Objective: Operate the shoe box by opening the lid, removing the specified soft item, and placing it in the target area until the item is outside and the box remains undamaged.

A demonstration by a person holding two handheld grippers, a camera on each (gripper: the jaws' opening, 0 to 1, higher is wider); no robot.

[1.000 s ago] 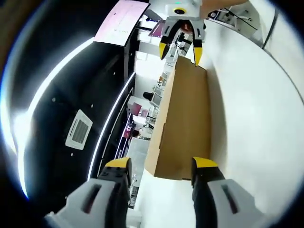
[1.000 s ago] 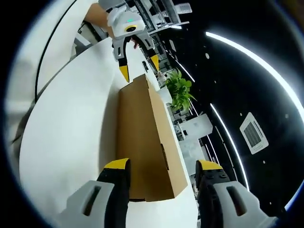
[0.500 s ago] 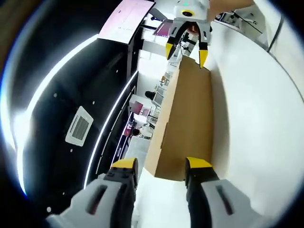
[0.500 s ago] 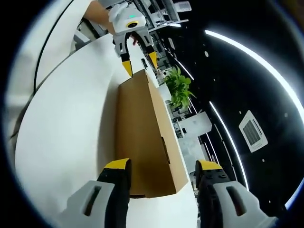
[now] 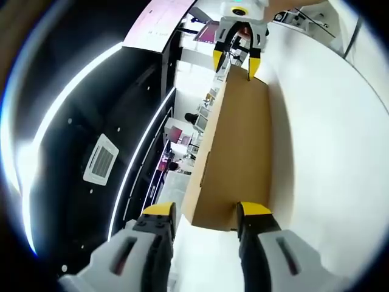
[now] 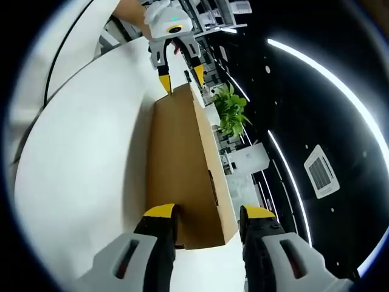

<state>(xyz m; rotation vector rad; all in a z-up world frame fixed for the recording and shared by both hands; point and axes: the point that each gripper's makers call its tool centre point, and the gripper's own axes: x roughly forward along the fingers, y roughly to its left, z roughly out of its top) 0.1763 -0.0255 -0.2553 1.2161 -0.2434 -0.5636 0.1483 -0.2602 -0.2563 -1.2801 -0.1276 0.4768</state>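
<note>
Two grippers face each other across a closed brown cardboard shoe box that lies on a smooth white table, one gripper at each short end. In the left gripper view, the left gripper rises from the bottom with its yellow-tipped grey jaws parted, the near end of the box sitting between the tips; whether the pads touch the cardboard I cannot tell. At the far end of the box the right gripper comes in from the top, white-bodied, its yellow tips spread over the box's far edge. The right gripper view gives the mirror of this: the right gripper has its jaws apart around the near end of the shoe box, and the left gripper stands at the far end with a person's hand behind it. The box is a long plain rectangular carton, matte and flat-sided, with a small slot-like cut in its long side wall and the lid down. Beyond the table edge a leafy green potted plant stands just beside the box's far corner. Behind that runs a dark glossy ceiling with long curved white light strips and a square grilled vent. A pink screen hangs further off, above distant cluttered desks.
</note>
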